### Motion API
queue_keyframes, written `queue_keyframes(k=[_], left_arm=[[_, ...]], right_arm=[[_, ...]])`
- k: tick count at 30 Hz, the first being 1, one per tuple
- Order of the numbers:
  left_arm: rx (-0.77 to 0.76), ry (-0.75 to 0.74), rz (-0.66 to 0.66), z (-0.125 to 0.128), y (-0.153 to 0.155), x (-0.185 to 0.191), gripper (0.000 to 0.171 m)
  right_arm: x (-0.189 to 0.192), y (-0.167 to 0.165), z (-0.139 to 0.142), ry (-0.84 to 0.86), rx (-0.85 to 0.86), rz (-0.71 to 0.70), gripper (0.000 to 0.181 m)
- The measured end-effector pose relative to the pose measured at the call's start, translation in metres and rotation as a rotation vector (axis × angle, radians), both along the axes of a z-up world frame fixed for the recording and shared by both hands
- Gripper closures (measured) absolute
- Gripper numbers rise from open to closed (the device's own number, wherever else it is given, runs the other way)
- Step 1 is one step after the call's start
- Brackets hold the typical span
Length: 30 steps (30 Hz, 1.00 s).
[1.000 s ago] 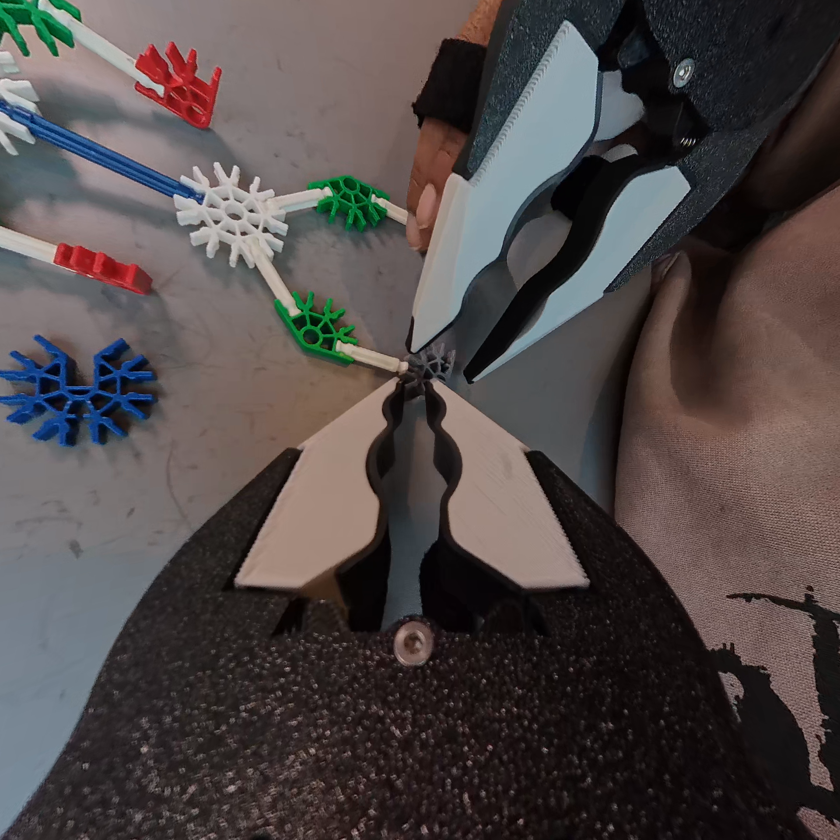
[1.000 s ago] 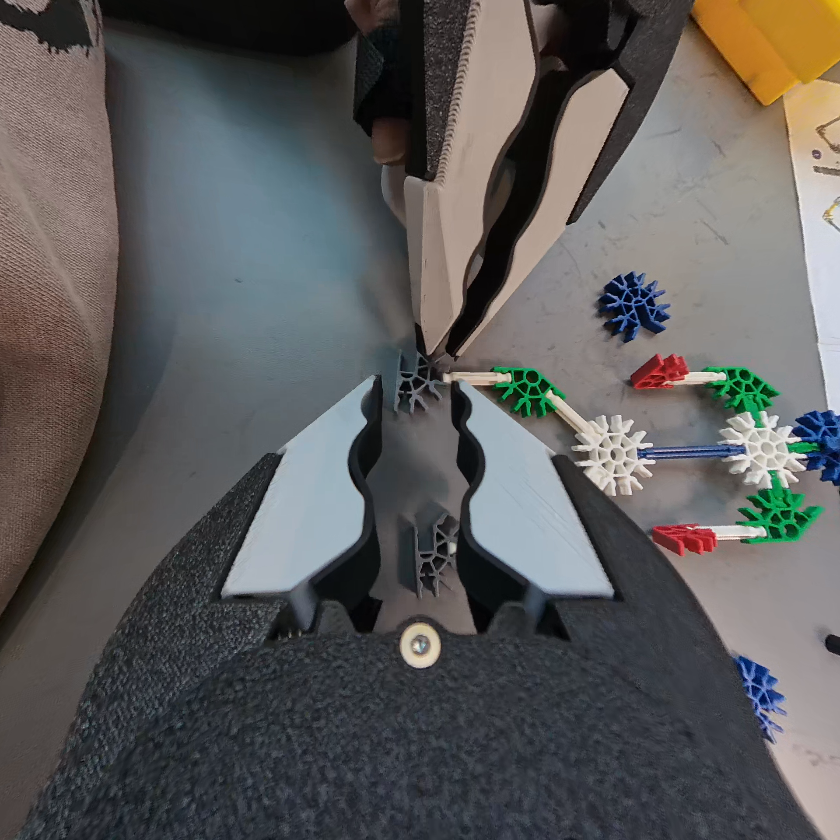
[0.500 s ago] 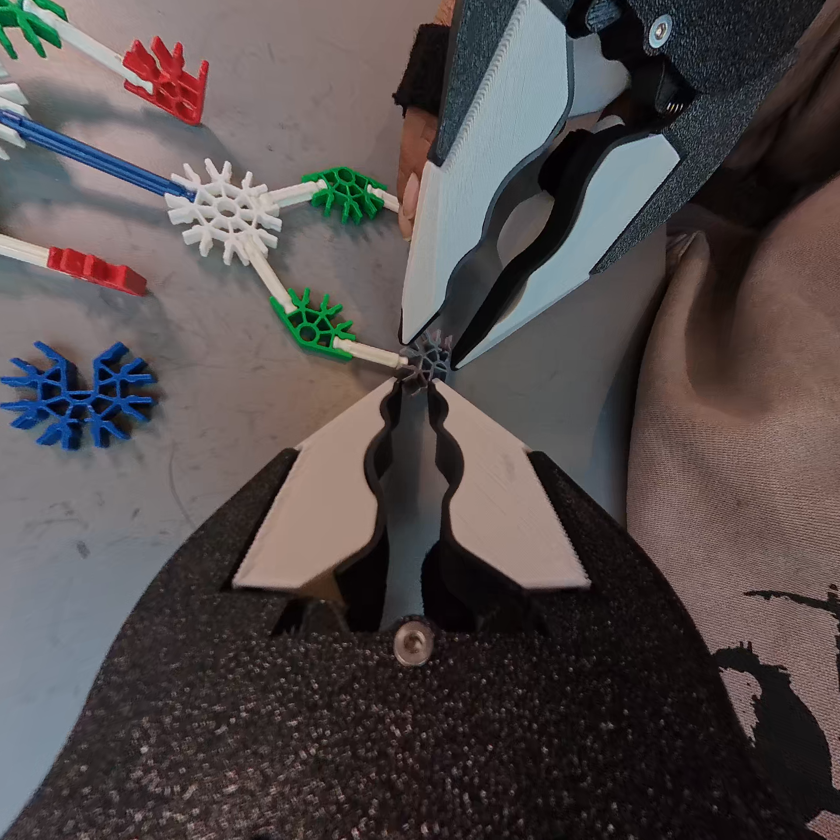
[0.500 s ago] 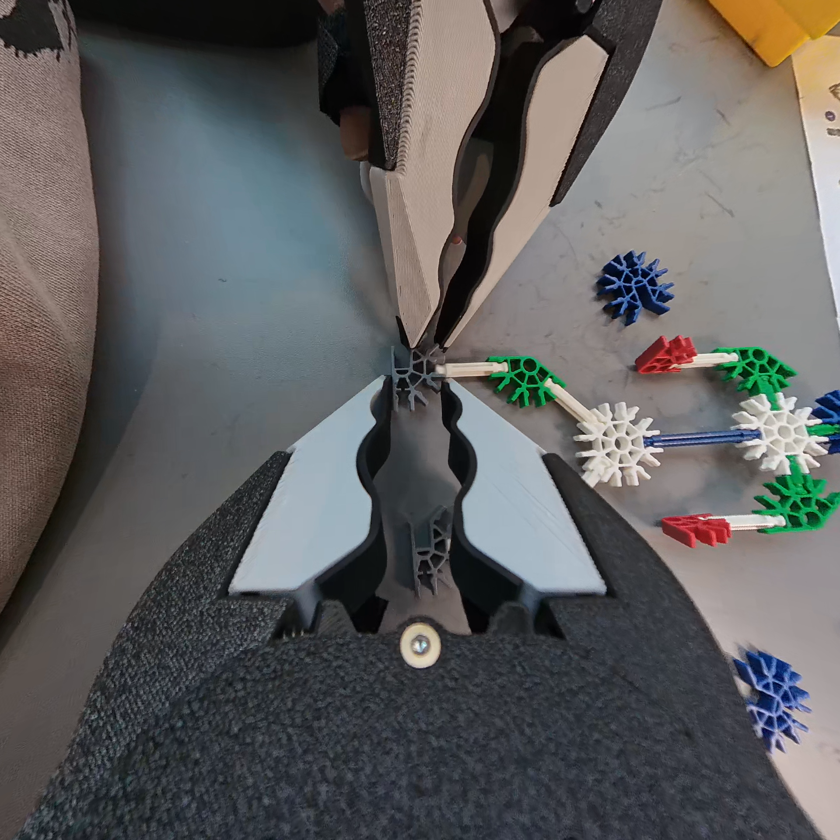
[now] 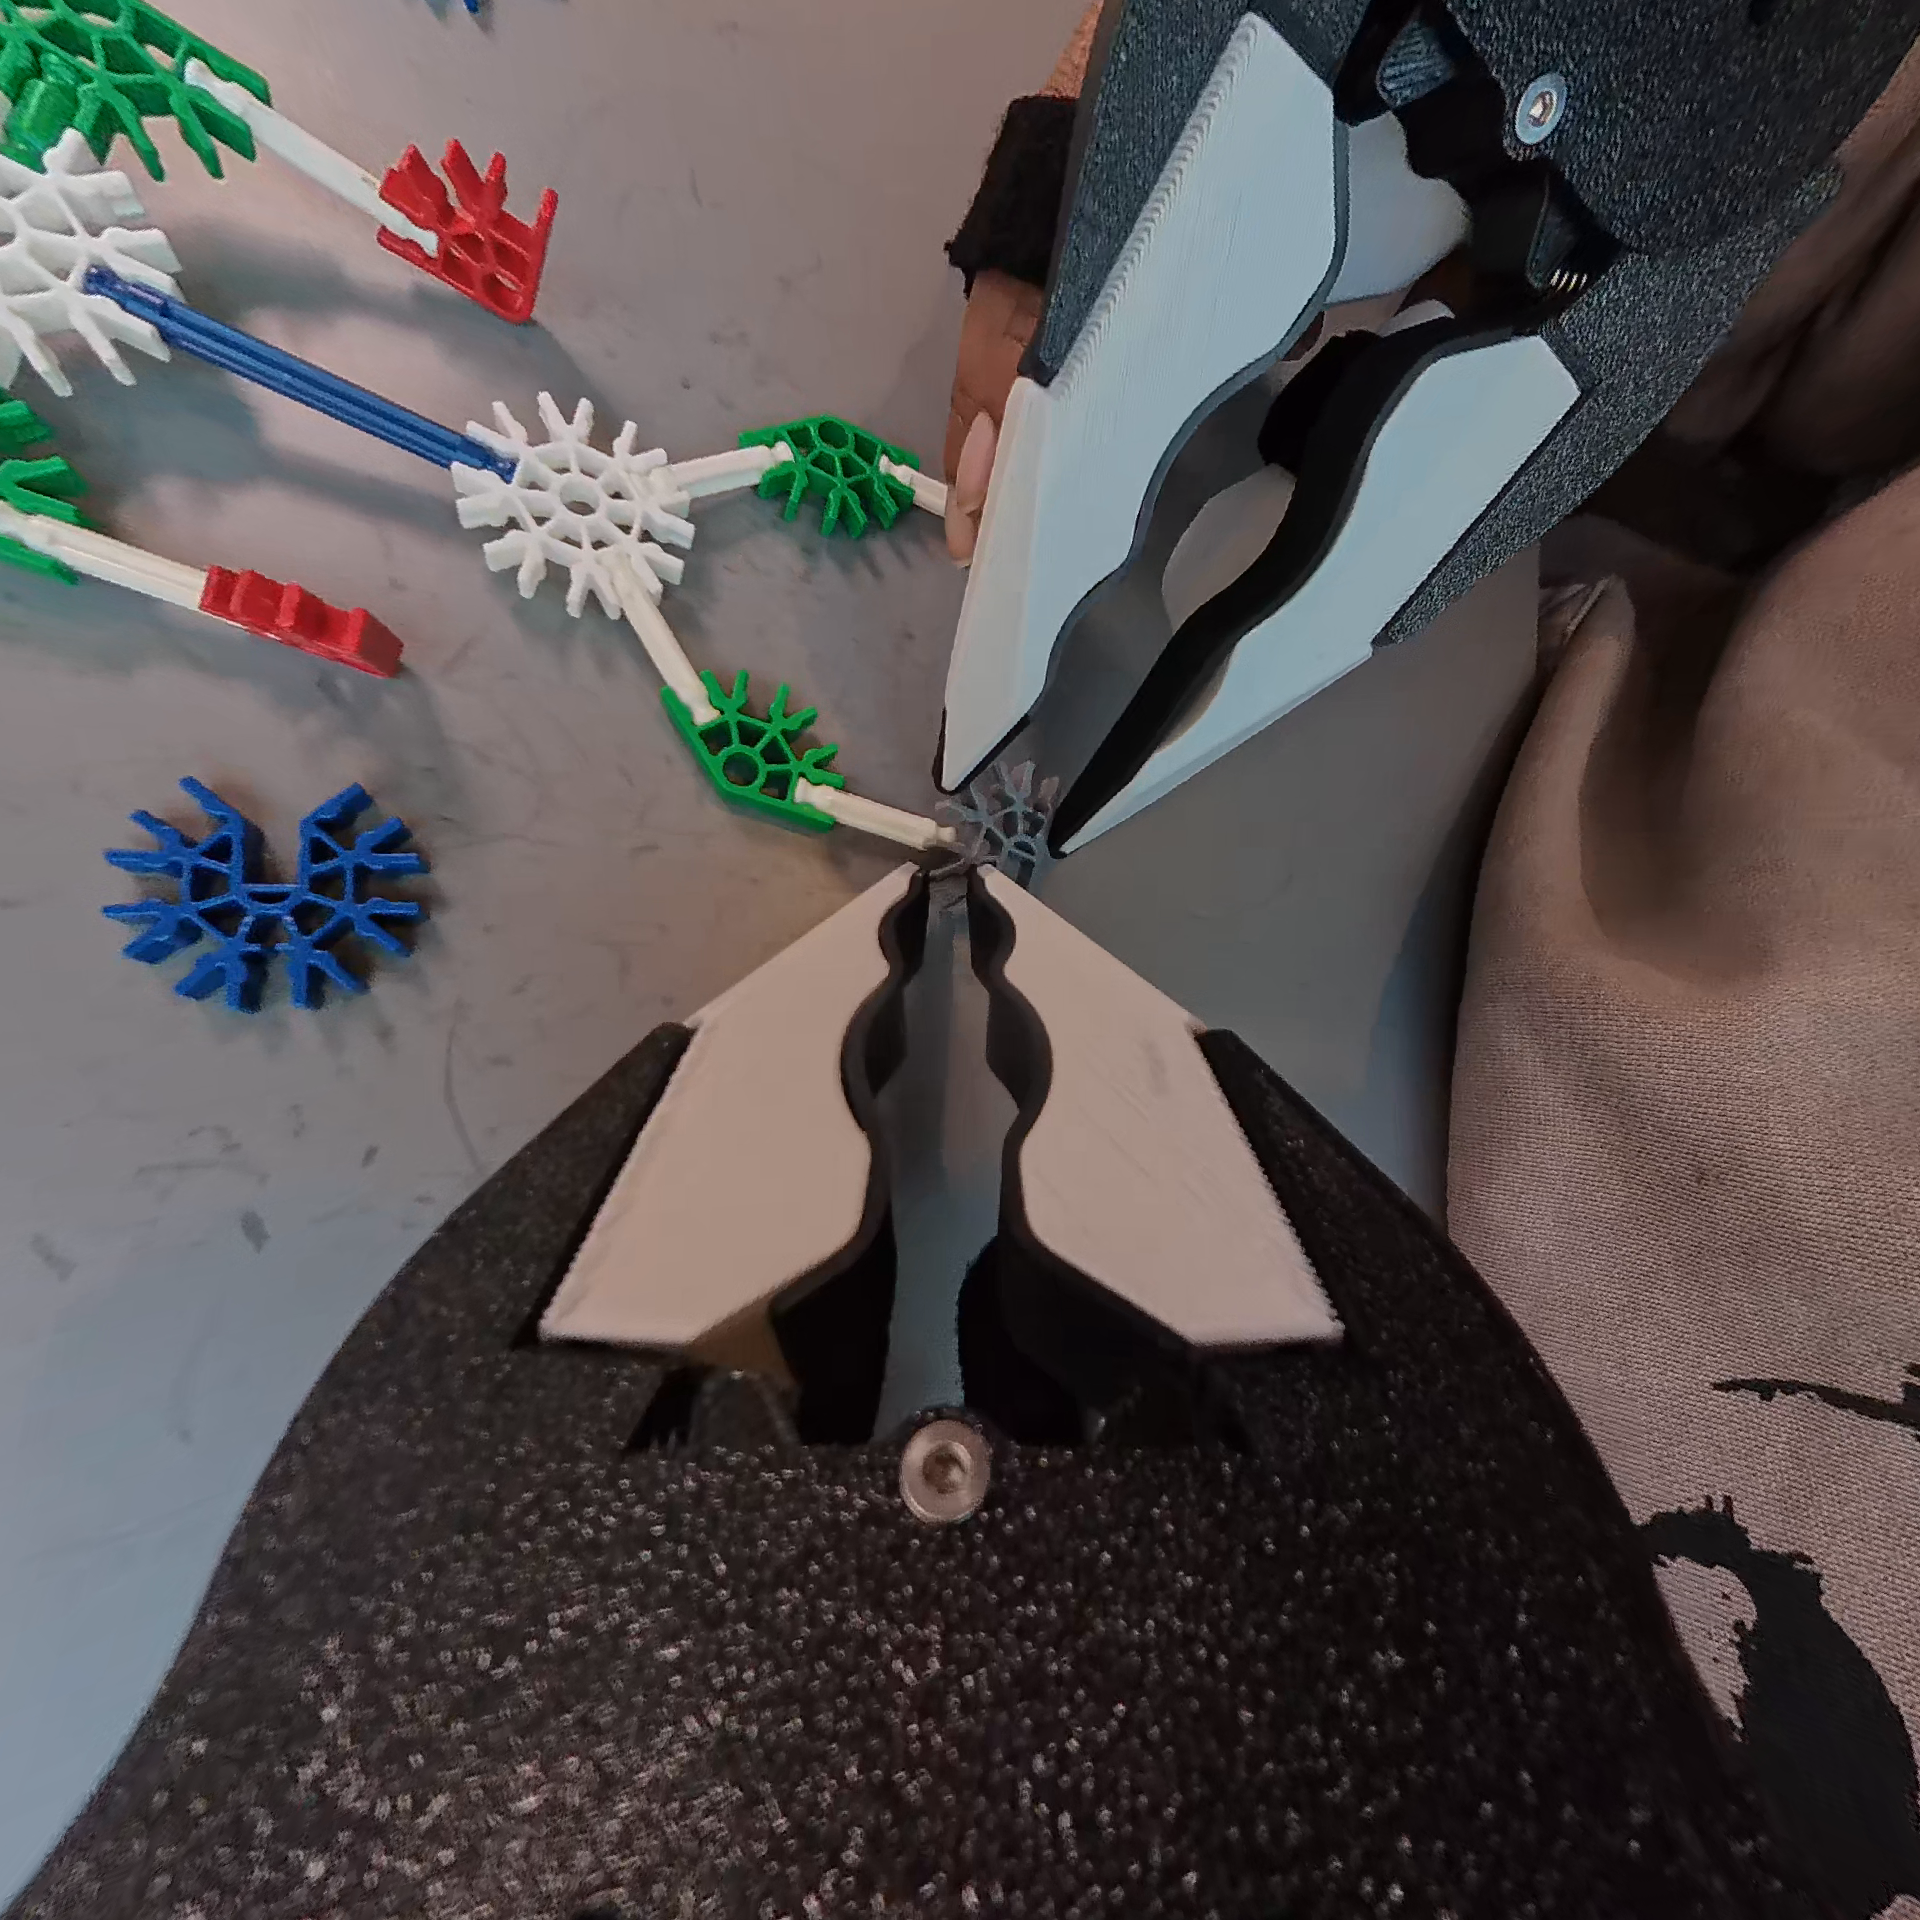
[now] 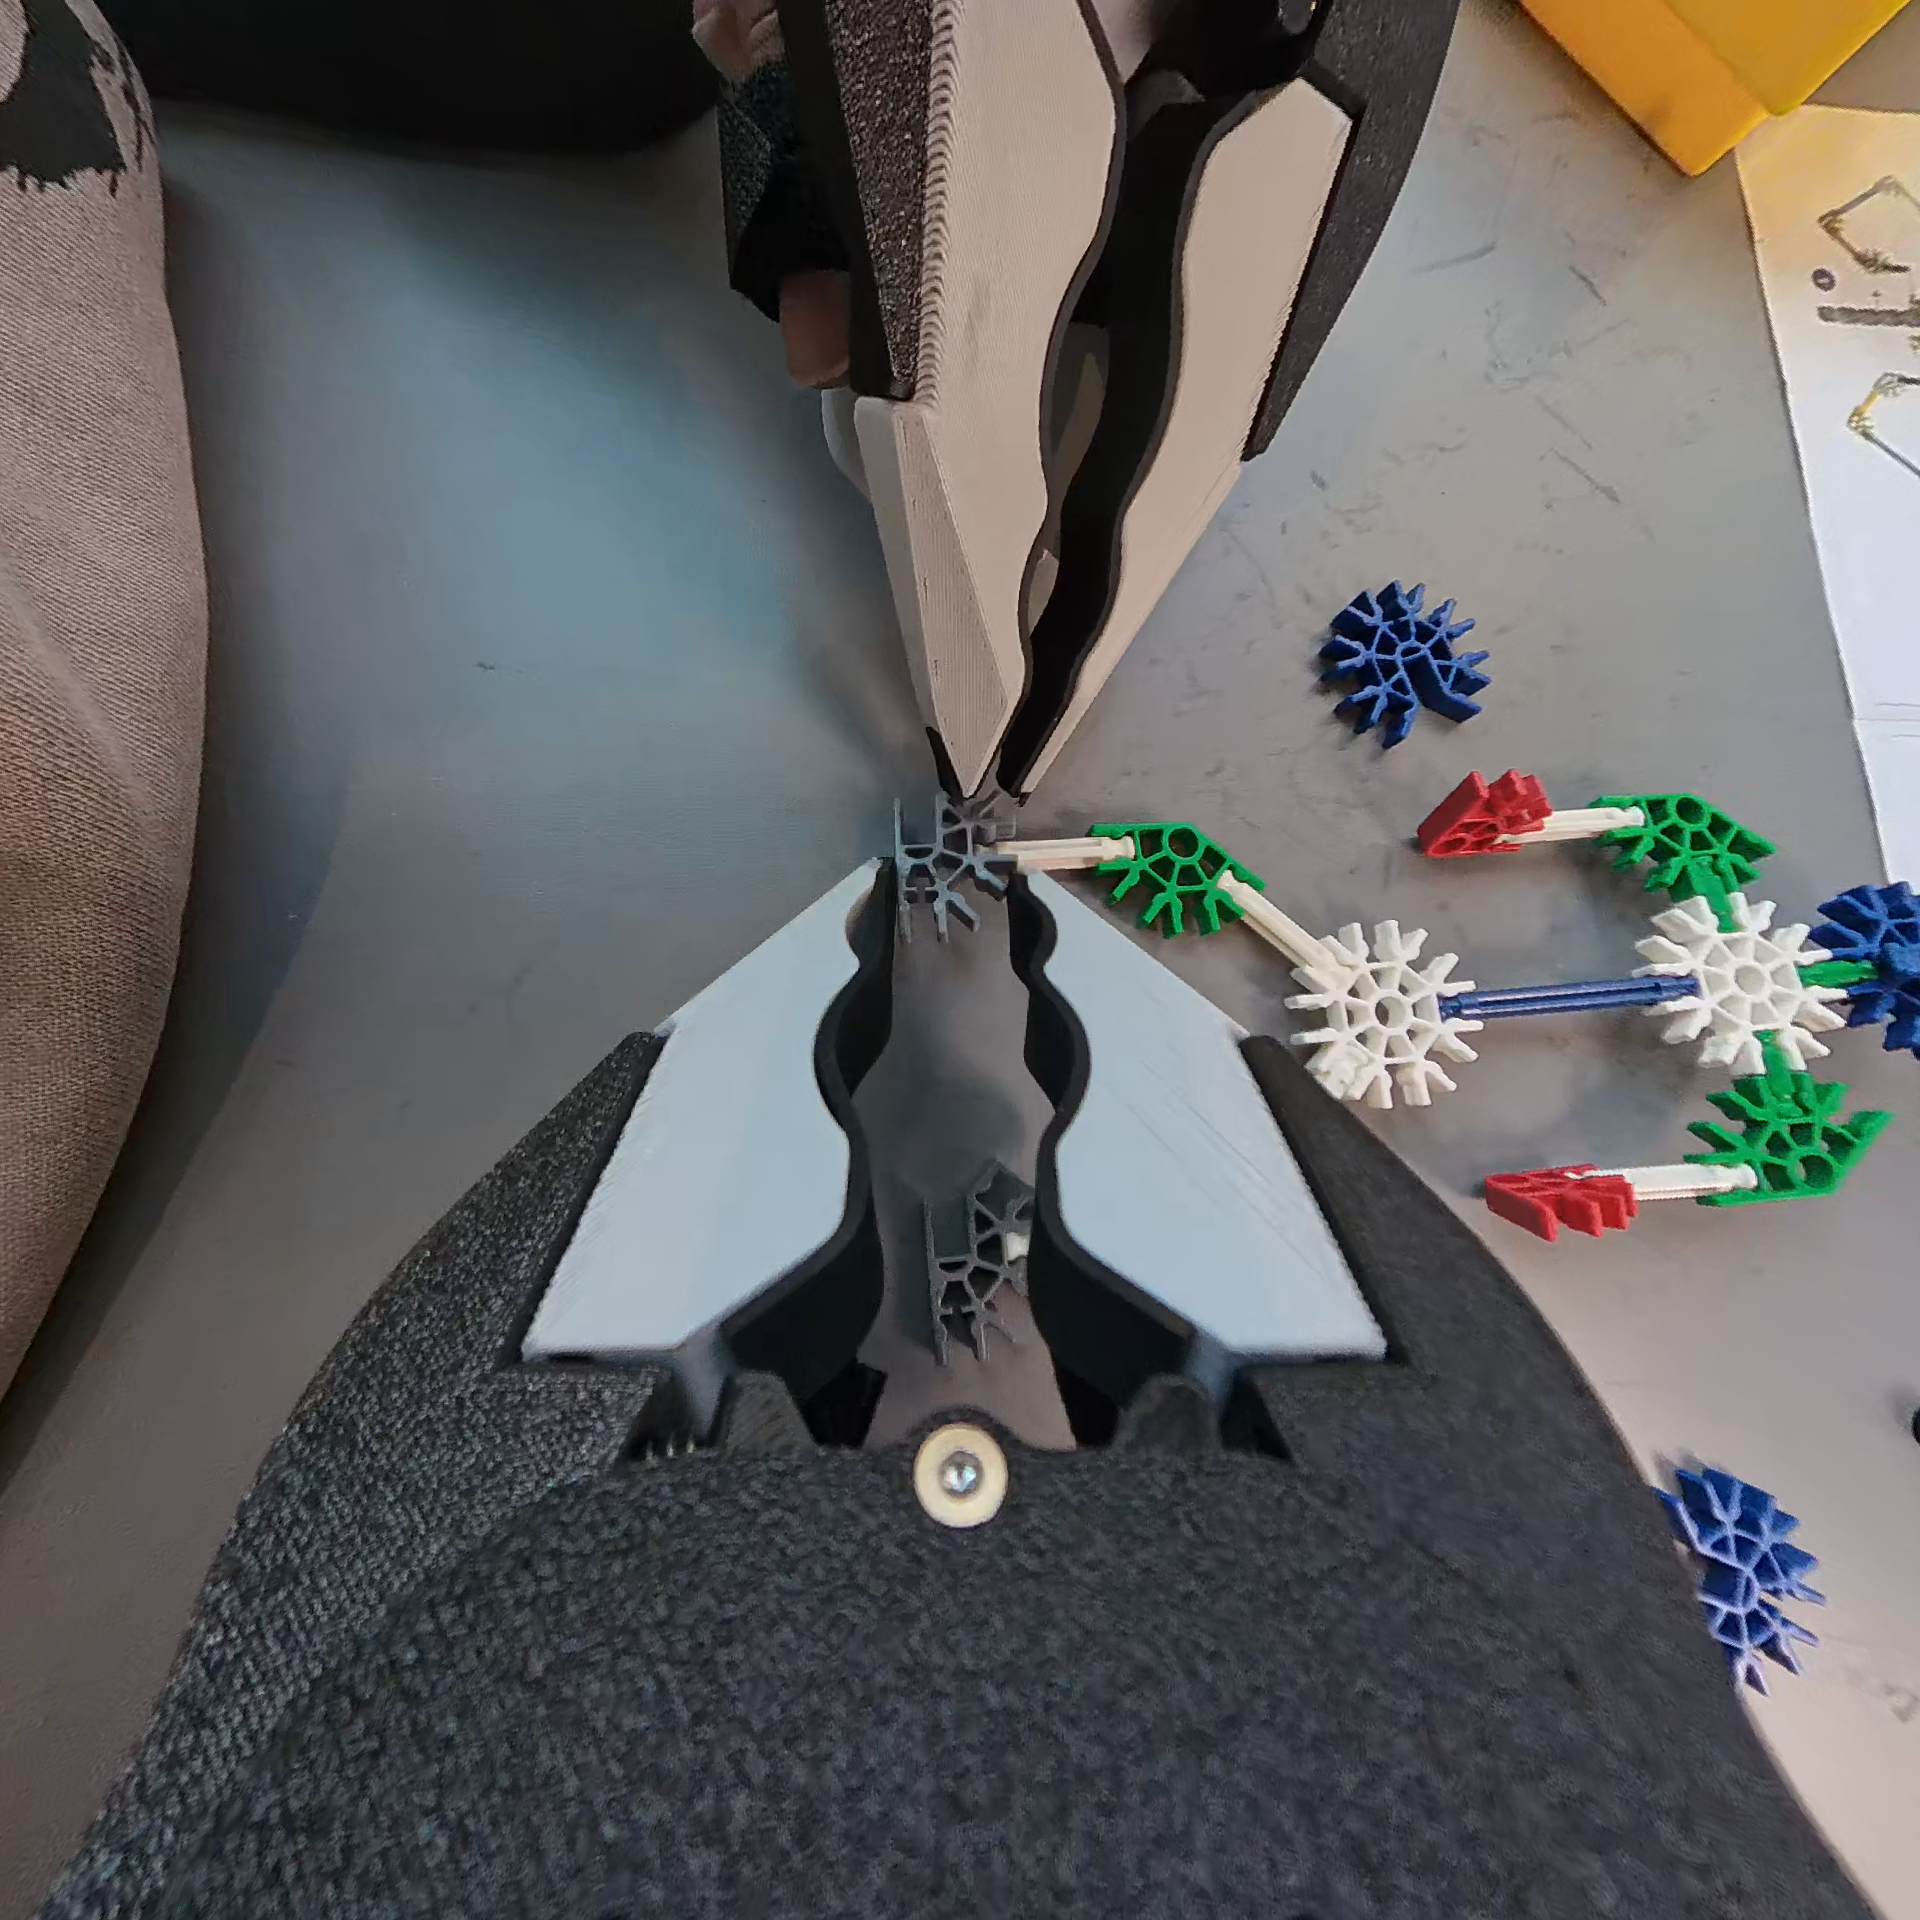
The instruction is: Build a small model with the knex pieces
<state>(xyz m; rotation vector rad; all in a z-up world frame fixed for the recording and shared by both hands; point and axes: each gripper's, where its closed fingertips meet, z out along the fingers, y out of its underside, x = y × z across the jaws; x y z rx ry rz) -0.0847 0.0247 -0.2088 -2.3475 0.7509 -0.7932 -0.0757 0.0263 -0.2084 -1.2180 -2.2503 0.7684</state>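
Reopened since half a second ago, the right hand-held gripper [image 6: 951, 883] straddles the grey connector [image 6: 945, 862], jaws slightly apart. Left hand-held gripper [image 5: 945, 873], nearly closed, pinches its edge. Only the right wrist view shows a yellow box [image 6: 1704, 73]; blue connectors [image 6: 1403, 660] number three.
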Motion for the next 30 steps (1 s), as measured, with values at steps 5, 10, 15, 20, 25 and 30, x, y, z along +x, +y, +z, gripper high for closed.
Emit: queue_keyframes(k=[5, 10, 15, 20, 25, 30], left_arm=[[-0.005, 0.003, 0.002, -0.002, 0.0, 0.0, 0.166], [-0.004, 0.005, 0.001, -0.002, 0.0, 0.0, 0.166], [0.017, -0.013, 0.015, 0.005, 0.002, -0.003, 0.166], [0.026, -0.024, -0.004, 0.009, 0.0, 0.002, 0.17], [0.019, 0.013, -0.007, 0.001, 0.0, 0.005, 0.171], [0.014, 0.035, 0.003, -0.001, 0.0, 0.004, 0.171]], right_arm=[[0.001, 0.001, -0.005, -0.015, -0.005, -0.004, 0.161], [0.0, 0.003, -0.005, -0.013, -0.002, -0.007, 0.16], [-0.001, 0.001, 0.006, 0.025, -0.02, -0.004, 0.158], [-0.003, 0.0, 0.01, 0.022, -0.009, -0.001, 0.174], [-0.003, 0.003, 0.0, -0.039, -0.008, -0.025, 0.181], [-0.003, 0.002, -0.001, -0.108, -0.063, -0.056, 0.181]])
